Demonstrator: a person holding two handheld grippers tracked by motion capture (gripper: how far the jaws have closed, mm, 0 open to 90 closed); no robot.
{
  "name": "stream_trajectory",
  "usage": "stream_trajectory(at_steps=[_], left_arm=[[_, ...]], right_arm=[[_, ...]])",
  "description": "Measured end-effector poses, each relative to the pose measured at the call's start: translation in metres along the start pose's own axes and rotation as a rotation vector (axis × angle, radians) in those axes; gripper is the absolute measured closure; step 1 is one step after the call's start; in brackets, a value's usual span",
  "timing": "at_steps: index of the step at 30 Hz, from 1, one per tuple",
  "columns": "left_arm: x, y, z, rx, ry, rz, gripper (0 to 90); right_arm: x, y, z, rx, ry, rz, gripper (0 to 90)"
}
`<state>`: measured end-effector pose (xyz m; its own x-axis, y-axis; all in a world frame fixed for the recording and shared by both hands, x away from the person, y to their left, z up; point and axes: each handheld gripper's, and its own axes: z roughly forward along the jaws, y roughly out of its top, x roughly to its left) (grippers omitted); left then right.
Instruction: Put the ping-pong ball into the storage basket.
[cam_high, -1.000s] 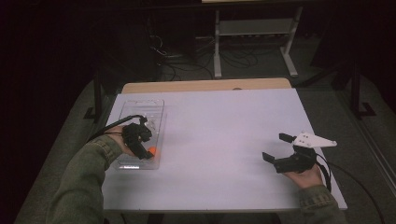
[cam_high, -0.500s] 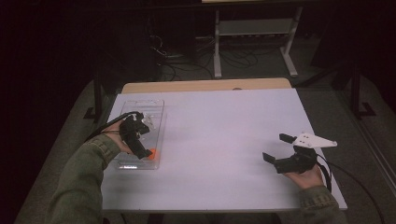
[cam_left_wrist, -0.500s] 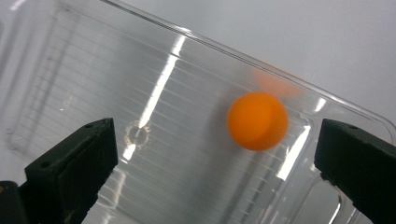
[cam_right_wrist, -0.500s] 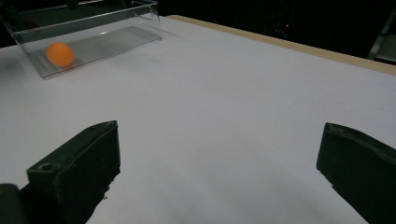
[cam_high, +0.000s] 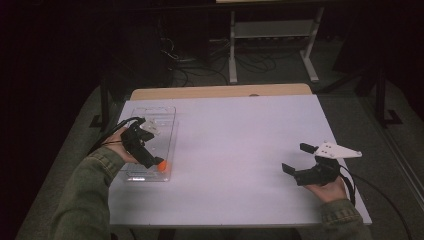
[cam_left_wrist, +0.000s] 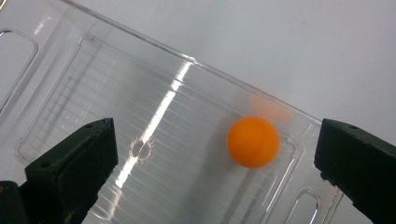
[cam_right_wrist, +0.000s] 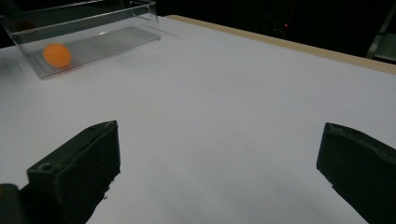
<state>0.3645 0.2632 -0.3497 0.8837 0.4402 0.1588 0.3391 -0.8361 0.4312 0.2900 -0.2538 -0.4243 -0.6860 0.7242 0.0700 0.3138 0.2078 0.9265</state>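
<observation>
Lifting the left gripper (cam_high: 150, 161) straight up w/ jaws just spread wide and touching nothing keeps the ball (cam_left_wrist: 252, 142) settled in the tray (cam_left_wrist: 93, 70) near corner, while right gripper (cam_high: 300, 162) waits w/ jaws apart over tabletop (cam_high: 240, 150).

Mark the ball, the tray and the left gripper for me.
ball (cam_left_wrist: 252, 142), left gripper view, its middle.
tray (cam_high: 166, 112), high view, far rim.
left gripper (cam_high: 154, 161), high view, between its fingertips.
</observation>
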Motion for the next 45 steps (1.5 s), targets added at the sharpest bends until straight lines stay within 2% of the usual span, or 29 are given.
stream_trajectory(at_steps=[3,7,22,28,34,37,45], left_arm=[[-0.003,-0.002,-0.003,-0.020,0.013,-0.007,0.0],[-0.007,-0.005,-0.011,-0.080,0.023,-0.018,0.0],[-0.013,-0.026,-0.023,-0.170,0.057,-0.065,0.0],[-0.015,-0.032,-0.030,-0.227,0.086,-0.087,0.0],[-0.016,-0.037,-0.033,-0.290,0.087,-0.116,0.0],[-0.017,-0.040,-0.033,-0.296,0.093,-0.121,0.0],[-0.019,-0.050,-0.033,-0.359,0.093,-0.165,0.0]], right_arm=[[0.000,0.000,0.000,0.000,0.000,-0.001,0.0],[0.000,0.000,0.000,-0.002,-0.001,0.000,0.0],[0.000,0.000,-0.001,-0.005,-0.001,0.000,0.0],[0.001,0.000,0.000,-0.005,-0.001,-0.001,0.0],[0.001,0.000,0.000,-0.004,-0.001,-0.001,0.0],[0.001,0.000,-0.001,-0.004,-0.001,0.000,0.0],[0.001,0.000,-0.001,-0.005,-0.001,-0.001,0.0]])
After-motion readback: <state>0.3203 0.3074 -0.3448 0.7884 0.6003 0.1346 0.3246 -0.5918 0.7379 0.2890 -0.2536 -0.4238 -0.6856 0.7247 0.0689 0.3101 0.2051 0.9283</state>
